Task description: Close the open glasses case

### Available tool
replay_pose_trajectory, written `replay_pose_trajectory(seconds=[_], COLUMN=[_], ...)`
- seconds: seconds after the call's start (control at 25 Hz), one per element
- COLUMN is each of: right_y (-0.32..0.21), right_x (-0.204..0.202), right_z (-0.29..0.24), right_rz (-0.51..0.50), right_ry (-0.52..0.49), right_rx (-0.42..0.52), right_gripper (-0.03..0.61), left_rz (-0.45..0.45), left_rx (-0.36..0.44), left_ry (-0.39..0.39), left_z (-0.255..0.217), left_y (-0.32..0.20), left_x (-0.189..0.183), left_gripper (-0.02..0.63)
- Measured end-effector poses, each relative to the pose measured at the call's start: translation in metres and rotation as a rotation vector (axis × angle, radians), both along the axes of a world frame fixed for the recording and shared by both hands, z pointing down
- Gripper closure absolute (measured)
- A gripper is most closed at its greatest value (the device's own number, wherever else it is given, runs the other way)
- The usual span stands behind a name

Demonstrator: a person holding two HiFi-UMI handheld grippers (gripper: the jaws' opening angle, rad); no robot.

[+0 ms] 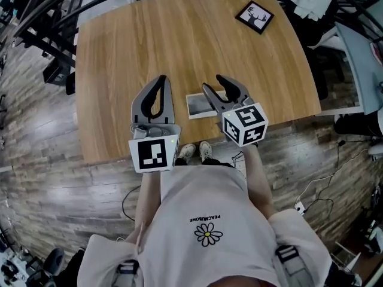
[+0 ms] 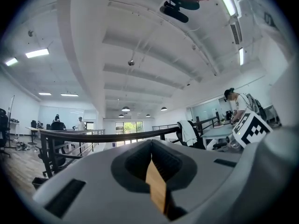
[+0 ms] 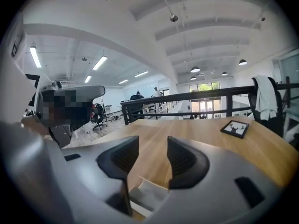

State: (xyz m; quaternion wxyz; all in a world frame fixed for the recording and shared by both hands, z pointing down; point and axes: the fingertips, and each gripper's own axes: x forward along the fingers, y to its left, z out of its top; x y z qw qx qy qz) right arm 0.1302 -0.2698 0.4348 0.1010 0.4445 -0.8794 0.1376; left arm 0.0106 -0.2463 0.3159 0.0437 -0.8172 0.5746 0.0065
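Two claws hang over the wooden tabletop (image 1: 179, 34): the left claw (image 1: 163, 79) has its jaws pressed together on nothing, and the right claw (image 1: 213, 82) has its jaws spread apart and empty. Beneath the right claw, the open glasses case (image 1: 197, 103) lies near the tabletop's front edge
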Motion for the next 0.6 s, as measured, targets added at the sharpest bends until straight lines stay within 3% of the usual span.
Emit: replay_pose_trajectory(seconds=[0.24,0.6], right_y=[0.0,-0.007], right_x=[-0.009,0.005], right_z=[0.034,0.102], right_rz=[-0.032,0.021], right_ry=[0.02,-0.01], right_rx=[-0.085,-0.239], right_gripper=[0.403,0.405], left_rz=[-0.028,-0.032], left_rx=[-0.034,-0.056], left_ry=[-0.003,-0.025], left_z=[0.012,0.025], left_y=[0.004,0.001], left_x=[-0.01,-0.012], left_gripper=[0.595,0.595])
